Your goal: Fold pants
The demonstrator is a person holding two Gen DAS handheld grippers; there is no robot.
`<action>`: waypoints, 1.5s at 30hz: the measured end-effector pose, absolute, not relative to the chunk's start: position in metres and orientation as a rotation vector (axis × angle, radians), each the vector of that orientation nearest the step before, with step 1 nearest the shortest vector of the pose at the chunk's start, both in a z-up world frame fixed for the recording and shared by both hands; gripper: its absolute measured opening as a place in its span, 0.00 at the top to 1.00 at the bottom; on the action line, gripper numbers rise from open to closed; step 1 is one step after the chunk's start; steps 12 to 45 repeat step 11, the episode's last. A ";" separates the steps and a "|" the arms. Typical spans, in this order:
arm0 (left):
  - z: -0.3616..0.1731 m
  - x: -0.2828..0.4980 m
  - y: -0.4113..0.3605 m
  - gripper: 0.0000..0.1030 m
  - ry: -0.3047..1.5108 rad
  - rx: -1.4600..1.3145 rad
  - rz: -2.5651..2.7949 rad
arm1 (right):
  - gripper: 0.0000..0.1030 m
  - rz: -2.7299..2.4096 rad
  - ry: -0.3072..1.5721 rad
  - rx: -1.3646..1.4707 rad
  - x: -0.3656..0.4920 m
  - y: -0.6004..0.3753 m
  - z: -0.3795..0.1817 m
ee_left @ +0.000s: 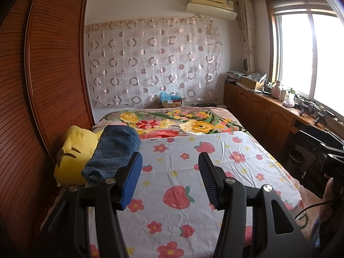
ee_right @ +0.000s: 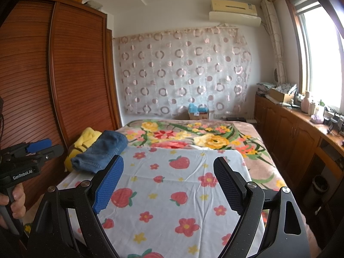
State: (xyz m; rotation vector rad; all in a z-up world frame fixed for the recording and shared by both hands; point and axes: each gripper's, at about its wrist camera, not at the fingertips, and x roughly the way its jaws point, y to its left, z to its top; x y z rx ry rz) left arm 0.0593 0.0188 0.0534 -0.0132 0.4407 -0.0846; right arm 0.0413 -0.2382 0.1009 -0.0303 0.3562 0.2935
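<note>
A: Where are the folded blue denim pants (ee_left: 111,150)?
B: Left of centre, on the strawberry-print sheet (ee_left: 193,182), against a yellow plush pillow (ee_left: 73,152).
A: The claws?
B: Left gripper (ee_left: 169,180) and right gripper (ee_right: 167,185) both gape wide, holding nothing.
A: Containers?
B: A cardboard box (ee_left: 172,102) upper centre; contents unclear.
</note>
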 end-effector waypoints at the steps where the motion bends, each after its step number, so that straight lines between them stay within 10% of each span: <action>1: 0.054 0.059 0.019 0.48 0.440 -0.013 -0.085 | 0.15 0.294 0.356 -0.031 0.041 -0.238 0.101; 45: 0.053 0.058 0.019 0.48 0.442 -0.014 -0.084 | 0.15 0.294 0.357 -0.029 0.042 -0.239 0.101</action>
